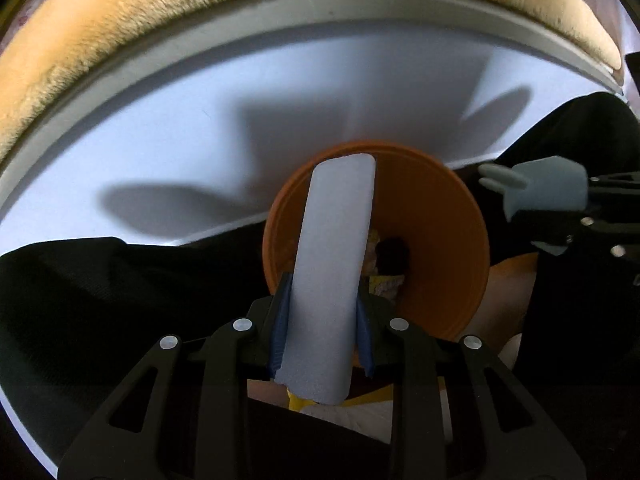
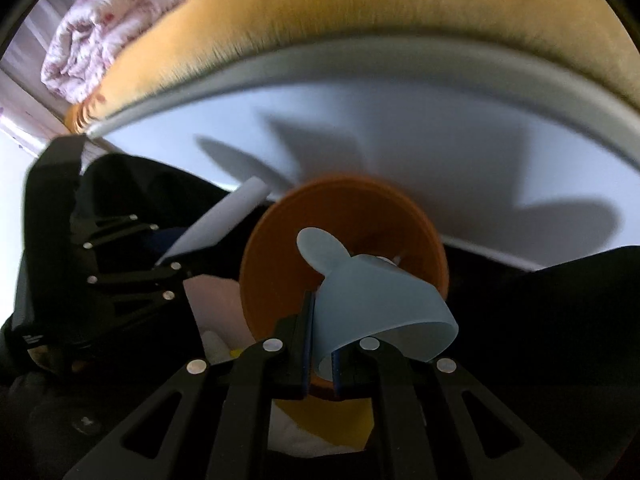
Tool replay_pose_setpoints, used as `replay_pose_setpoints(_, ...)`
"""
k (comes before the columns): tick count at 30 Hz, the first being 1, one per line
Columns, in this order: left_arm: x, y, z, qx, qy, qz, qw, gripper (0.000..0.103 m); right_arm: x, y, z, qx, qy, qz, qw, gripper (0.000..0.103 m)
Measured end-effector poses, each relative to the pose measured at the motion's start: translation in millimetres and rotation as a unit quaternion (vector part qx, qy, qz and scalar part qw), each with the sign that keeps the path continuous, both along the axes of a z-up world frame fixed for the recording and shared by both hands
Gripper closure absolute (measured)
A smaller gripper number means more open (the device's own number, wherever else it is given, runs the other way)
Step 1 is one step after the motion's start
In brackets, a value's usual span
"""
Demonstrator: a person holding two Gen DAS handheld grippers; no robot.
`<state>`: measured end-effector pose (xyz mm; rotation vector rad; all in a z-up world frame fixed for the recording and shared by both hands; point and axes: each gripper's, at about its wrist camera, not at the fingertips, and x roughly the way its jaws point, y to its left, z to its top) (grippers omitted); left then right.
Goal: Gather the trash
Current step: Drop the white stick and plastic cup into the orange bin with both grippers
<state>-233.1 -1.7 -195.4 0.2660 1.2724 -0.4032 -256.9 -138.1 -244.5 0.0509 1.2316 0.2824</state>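
We are in a home, likely a bedroom: a rolled floral quilt point(image 2: 86, 36) lies beside a tan plush blanket point(image 1: 168, 12) above a white wall point(image 1: 160, 128).

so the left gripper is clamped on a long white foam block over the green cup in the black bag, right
Not quite: the cup is orange, not green, as the left wrist view shows. The rest holds: the left gripper is clamped on the long white foam block over that cup inside the black bag.
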Motion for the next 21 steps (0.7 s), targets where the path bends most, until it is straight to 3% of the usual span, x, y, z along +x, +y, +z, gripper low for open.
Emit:
replay_pose_setpoints(8, 9, 0, -11, 0.002, 0.025, 0.002, 0.9997, 0.074, 11, 10, -12, -0.013, 0.020, 0.020, 1.000, 0.096)
replay_pose_setpoints(10, 11, 2, -14, 0.007, 0.026, 0.002, 0.9996, 0.067, 12, 10, -14, -0.016, 0.022, 0.022, 0.999, 0.091)
replay_pose_setpoints(12, 7, 1, -17, 0.021, 0.029, 0.005, 0.9994, 0.028, 14, 10, -16, -0.021, 0.023, 0.023, 0.999, 0.042)
replay_pose_setpoints(13, 8, 2, -17, 0.025, 0.027, 0.006, 0.9993, 0.024, 16, 12, -16, -0.026, 0.024, 0.022, 0.999, 0.040)
replay_pose_setpoints(21, 6, 9, -13, 0.015, 0.030, 0.014, 0.9994, 0.024, 13, 6, -7, -0.031, 0.016, 0.011, 0.999, 0.042)
